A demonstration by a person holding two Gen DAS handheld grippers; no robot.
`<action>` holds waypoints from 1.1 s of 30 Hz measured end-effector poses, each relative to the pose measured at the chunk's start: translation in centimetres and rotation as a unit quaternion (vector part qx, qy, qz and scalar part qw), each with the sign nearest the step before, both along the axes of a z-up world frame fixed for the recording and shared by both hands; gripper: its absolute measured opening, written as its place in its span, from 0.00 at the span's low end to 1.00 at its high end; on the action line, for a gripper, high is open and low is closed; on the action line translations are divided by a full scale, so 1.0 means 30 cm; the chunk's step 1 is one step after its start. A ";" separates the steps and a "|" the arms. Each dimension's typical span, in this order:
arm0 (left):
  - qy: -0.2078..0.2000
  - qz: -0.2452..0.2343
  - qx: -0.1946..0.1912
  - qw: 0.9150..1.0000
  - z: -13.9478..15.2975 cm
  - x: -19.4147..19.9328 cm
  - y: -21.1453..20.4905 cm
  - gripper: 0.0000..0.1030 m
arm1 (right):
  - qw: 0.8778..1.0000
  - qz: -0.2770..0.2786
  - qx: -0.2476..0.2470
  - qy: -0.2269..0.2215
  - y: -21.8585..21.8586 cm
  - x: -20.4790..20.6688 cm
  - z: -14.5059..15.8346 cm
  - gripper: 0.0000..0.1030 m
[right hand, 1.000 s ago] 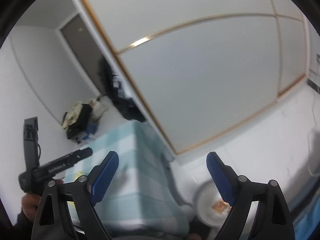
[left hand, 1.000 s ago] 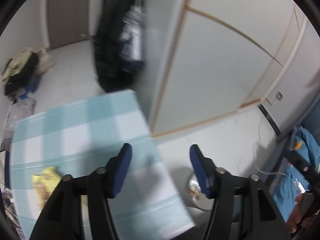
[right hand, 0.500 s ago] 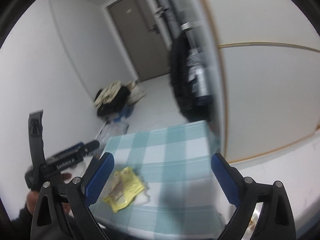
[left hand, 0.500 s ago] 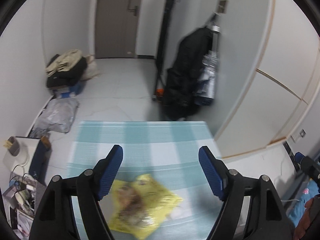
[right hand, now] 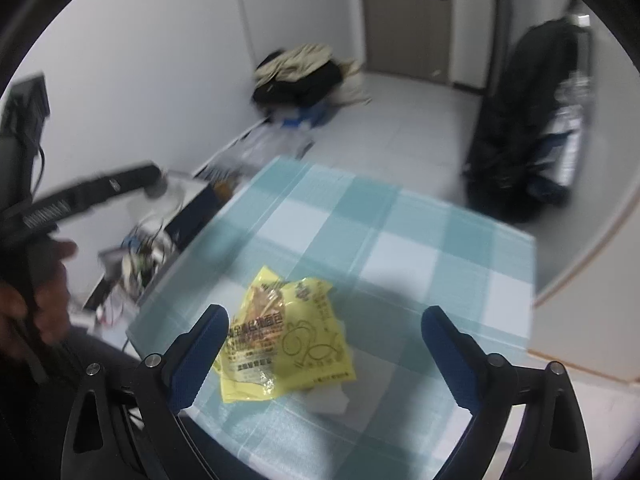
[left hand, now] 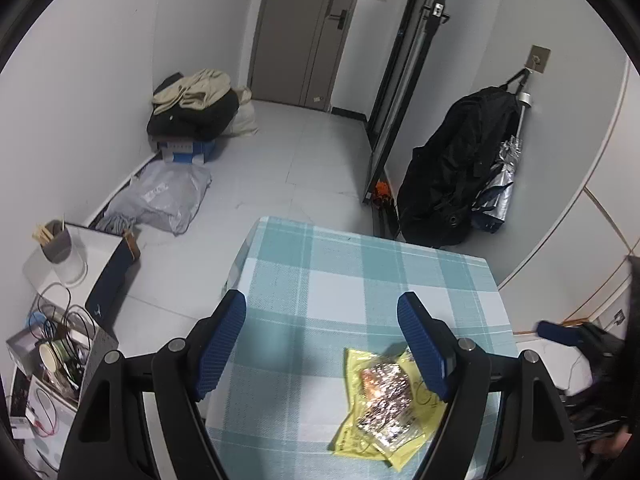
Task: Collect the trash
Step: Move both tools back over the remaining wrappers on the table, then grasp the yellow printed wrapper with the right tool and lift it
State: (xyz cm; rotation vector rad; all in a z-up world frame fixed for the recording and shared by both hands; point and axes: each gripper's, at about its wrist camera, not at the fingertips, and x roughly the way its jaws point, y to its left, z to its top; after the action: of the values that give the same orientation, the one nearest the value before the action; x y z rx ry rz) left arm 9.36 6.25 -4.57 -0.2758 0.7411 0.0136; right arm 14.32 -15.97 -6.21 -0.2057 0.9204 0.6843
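Observation:
A crumpled yellow snack wrapper with a silver foil inside lies on the teal checked tablecloth, near the table's front edge. My left gripper is open and empty above the table, the wrapper just under its right finger. In the right wrist view the yellow wrapper lies between the fingers of my open right gripper, nearer the left finger. A white crumpled tissue sits just in front of the wrapper.
A black bag hangs on the right wall beyond the table. A clothes pile and a grey plastic bag lie on the floor at left. A low shelf with a cup and cables stands left of the table.
Both grippers have swung from facing the white cabinet wall to looking down on the table. The yellow wrapper has come into view under both. Both grippers stay open.

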 end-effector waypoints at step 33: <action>0.076 -0.028 -0.035 0.996 -0.108 0.036 0.034 0.73 | 0.989 -0.018 0.091 0.116 -0.047 0.162 -0.118 0.03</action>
State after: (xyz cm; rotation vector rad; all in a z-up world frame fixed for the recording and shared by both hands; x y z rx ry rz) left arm 10.43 7.26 -7.81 -0.3241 0.9015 -0.0451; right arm 19.17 -17.37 -9.75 0.0545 1.0749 0.7641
